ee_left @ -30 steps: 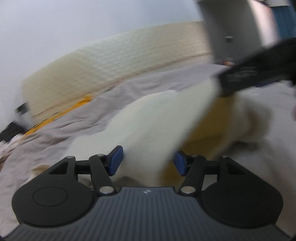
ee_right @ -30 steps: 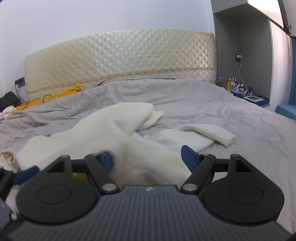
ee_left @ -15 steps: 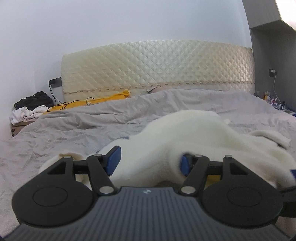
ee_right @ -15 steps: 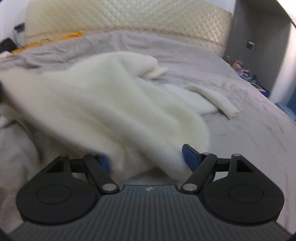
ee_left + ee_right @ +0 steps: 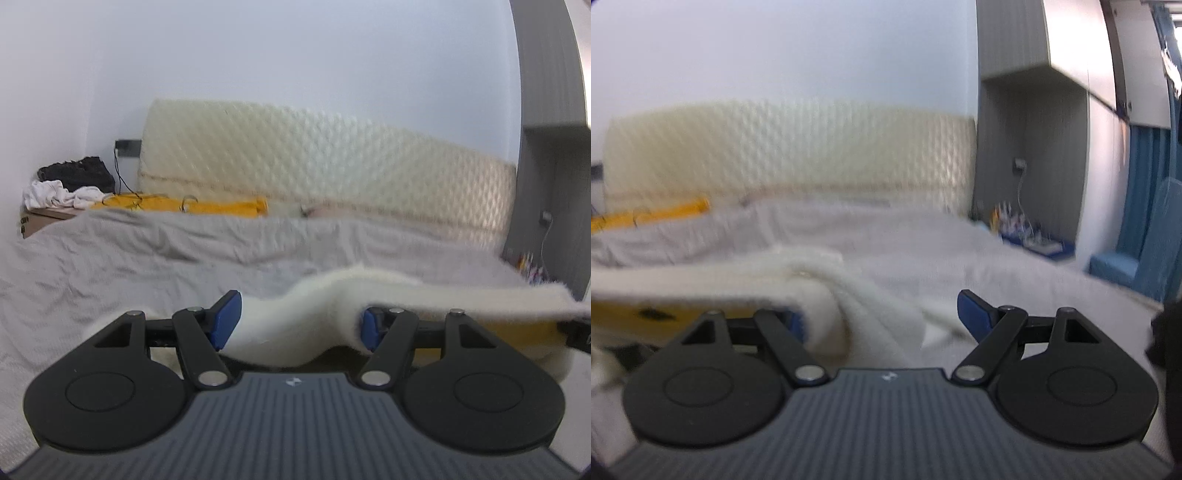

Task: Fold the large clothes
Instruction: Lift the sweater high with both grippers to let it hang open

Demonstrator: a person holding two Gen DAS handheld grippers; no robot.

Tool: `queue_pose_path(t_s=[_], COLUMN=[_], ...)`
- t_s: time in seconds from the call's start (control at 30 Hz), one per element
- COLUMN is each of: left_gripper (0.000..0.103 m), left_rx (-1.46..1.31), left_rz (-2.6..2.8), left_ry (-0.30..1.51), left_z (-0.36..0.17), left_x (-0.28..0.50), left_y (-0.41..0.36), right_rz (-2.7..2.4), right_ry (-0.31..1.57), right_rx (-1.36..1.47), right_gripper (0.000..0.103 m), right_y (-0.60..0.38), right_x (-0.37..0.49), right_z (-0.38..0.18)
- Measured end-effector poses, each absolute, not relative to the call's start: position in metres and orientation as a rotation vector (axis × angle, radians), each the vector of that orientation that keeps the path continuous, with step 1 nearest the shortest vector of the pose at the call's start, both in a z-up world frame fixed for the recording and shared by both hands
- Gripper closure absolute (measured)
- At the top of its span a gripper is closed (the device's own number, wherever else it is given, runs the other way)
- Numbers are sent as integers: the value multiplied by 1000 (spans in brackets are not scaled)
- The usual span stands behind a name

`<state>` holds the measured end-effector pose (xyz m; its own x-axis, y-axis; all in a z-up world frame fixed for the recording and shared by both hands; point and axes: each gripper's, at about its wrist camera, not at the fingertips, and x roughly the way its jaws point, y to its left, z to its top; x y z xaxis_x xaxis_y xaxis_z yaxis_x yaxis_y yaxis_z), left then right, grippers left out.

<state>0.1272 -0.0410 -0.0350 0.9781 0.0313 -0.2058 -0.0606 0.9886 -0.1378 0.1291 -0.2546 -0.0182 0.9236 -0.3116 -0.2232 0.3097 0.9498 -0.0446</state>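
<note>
A white fleece garment (image 5: 424, 295) with a yellow lining (image 5: 517, 328) hangs stretched above the grey bed cover (image 5: 147, 251). My left gripper (image 5: 298, 324) holds one bunched end, and the cloth fills the gap between its blue pads. The taut edge runs right to my right gripper (image 5: 578, 334). In the right wrist view the garment (image 5: 857, 295) drapes over the left finger of my right gripper (image 5: 882, 319). Those jaws are opening, and the right pad (image 5: 975, 314) stands bare, clear of the cloth. The left pad is mostly hidden by fleece.
A quilted cream headboard (image 5: 314, 166) backs the bed, with yellow cloth (image 5: 221, 206) along its foot. A pile of clothes (image 5: 66, 184) sits at the far left. A nightstand with small items (image 5: 1027, 236), a grey cabinet and a blue curtain (image 5: 1145, 206) stand on the right.
Both grippers have risen and the garment has come up off the bed, now stretched between them. The right jaws stand wider, with the right pad free of cloth.
</note>
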Motion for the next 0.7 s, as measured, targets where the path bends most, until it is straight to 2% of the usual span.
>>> queue_pose_path(t_s=[0.27, 0.47, 0.7], left_gripper=[33, 33, 33], left_rx=[-175, -291, -300], left_rz=[49, -6, -45], left_ry=[73, -10, -148], left_z=[52, 150, 277], left_x=[100, 74, 45], left_y=[-22, -7, -2], right_rz=[-258, -237, -206], right_ry=[49, -23, -126], right_rx=[-139, -141, -107], right_gripper=[22, 22, 22], right_y=[-247, -253, -260], right_x=[112, 99, 78], right_z=[76, 162, 274])
